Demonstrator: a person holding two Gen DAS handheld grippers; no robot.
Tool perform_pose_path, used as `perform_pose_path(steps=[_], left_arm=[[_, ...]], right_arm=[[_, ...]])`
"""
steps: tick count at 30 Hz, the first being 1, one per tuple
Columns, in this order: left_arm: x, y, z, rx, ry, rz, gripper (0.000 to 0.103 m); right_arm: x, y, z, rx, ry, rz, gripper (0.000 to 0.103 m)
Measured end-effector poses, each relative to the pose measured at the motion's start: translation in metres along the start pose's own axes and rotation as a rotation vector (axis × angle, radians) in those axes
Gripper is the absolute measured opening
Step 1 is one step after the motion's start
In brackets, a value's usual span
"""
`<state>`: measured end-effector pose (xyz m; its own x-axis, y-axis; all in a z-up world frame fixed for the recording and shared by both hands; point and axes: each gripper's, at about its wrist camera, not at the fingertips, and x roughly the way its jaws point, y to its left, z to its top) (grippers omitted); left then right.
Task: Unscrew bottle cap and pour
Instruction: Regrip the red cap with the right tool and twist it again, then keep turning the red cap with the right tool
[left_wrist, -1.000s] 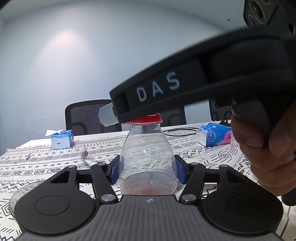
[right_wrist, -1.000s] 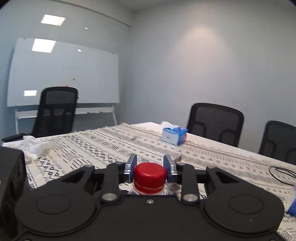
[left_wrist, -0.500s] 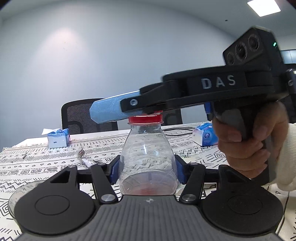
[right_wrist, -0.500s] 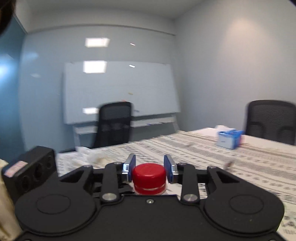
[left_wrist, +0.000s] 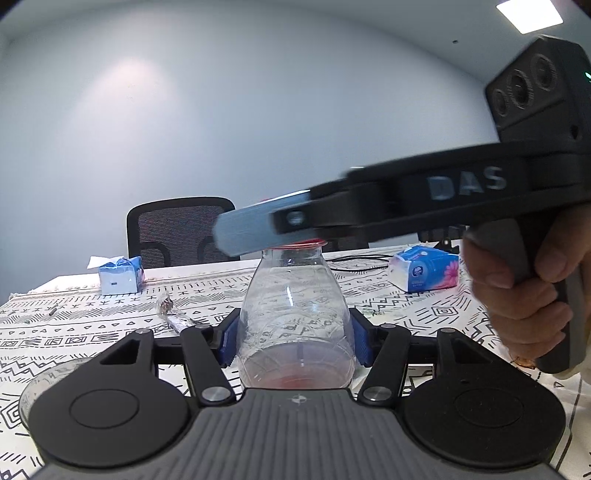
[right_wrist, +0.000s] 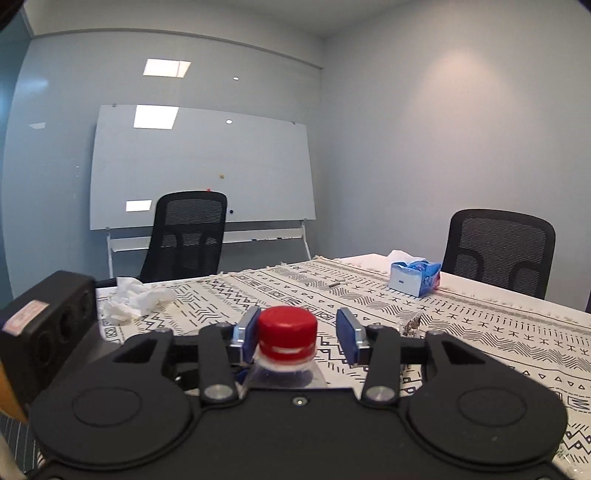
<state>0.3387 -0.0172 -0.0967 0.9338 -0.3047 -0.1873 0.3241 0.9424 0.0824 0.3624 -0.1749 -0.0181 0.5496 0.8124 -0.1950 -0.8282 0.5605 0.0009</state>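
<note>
"DAS" on right gripper (left_wrist: 236, 236), loose around red cap (right_wrist: 287, 328)

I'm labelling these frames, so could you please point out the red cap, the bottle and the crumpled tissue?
red cap (right_wrist: 287, 325), right wrist view, front of its side wall.
bottle (left_wrist: 293, 295), left wrist view, middle of its clear body.
crumpled tissue (right_wrist: 129, 301), right wrist view, centre of the white wad.

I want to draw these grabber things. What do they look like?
Both grippers, left gripper and right gripper, are black with round discs, silver screws and blue finger pads. The right one has "DAS" lettering and a black camera box.
</note>
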Motion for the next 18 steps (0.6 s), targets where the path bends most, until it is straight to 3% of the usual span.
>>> perform_pose_path(steps=[8, 10, 11, 15, 18], left_arm=[[0.002, -0.007, 0.000, 0.019, 0.000, 0.043, 0.056], [0.002, -0.007, 0.000, 0.020, -0.002, 0.046, 0.056], [0.001, -0.008, 0.000, 0.024, -0.003, 0.048, 0.056], [-0.001, -0.009, 0.001, 0.021, -0.005, 0.043, 0.056], [-0.003, -0.008, 0.000, 0.025, -0.008, 0.039, 0.056]], right_arm=[[0.022, 0.036, 0.018, 0.058, 0.064, -0.228, 0.045], [0.033, 0.041, 0.020, 0.049, 0.082, -0.282, 0.043], [0.037, 0.040, 0.019, 0.045, 0.087, -0.304, 0.034], [0.038, 0.032, 0.013, 0.062, 0.068, -0.292, 0.033], [0.031, 0.017, 0.006, 0.065, 0.025, -0.173, 0.033]])
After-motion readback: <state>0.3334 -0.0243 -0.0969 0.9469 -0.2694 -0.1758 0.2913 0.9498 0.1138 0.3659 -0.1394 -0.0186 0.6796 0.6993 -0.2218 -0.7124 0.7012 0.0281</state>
